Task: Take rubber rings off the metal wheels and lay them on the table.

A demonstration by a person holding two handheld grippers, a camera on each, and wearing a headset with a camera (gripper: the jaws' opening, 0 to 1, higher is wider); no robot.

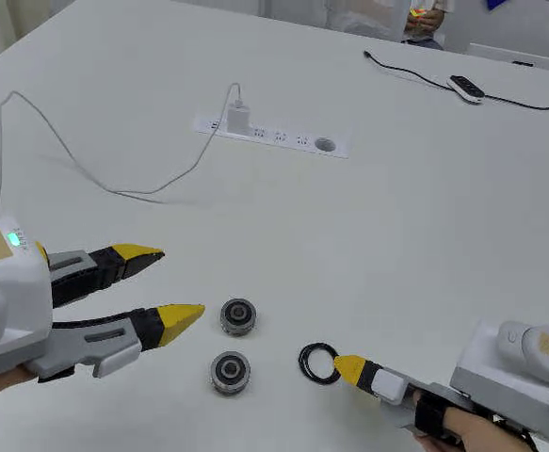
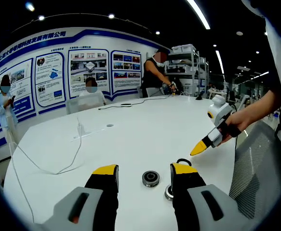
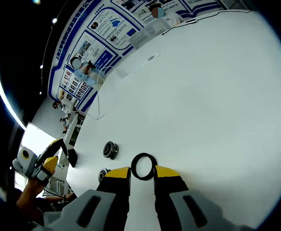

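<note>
Two small metal wheels with dark rims lie on the white table (image 1: 396, 245): one (image 1: 238, 316) farther off, one (image 1: 230, 372) nearer. A loose black rubber ring (image 1: 318, 363) lies flat to their right. My left gripper (image 1: 160, 283) hovers left of the wheels, open and empty. In the left gripper view the wheels (image 2: 151, 178) (image 2: 168, 192) sit just beyond its jaws, the nearer one half hidden. My right gripper (image 1: 351, 368) points at the ring's right edge. In the right gripper view it (image 3: 142, 174) is narrowly open with the ring (image 3: 143, 166) just ahead of its tips.
A white power strip (image 1: 283, 137) with a plugged charger (image 1: 238, 120) and a long white cable (image 1: 76, 165) lies mid-table. A remote (image 1: 466, 88) on a black cable rests at the far right. People stand at the table's far side (image 2: 154, 72).
</note>
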